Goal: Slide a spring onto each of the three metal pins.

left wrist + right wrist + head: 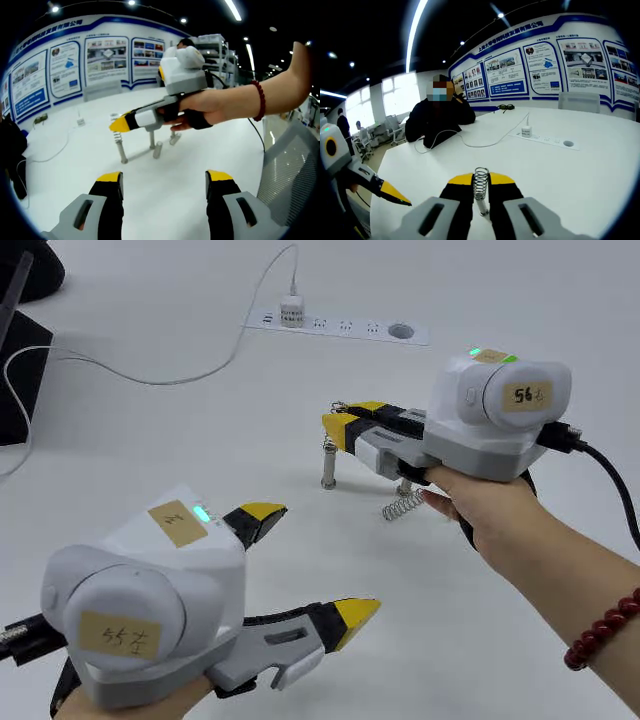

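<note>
Right gripper view: the right gripper (481, 178) pinches a spring (480, 188).

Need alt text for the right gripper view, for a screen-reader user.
The right gripper pinches a spring upright between its yellow-tipped jaws, over a metal pin on a white table. The left gripper pokes in at lower left; a person sits at the far side, a power strip further right.

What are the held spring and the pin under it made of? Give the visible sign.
The spring looks like bare steel wire: thin grey coils with bright glints. The pin seems solid metal, probably steel: smooth, dull silver sheen.
</note>
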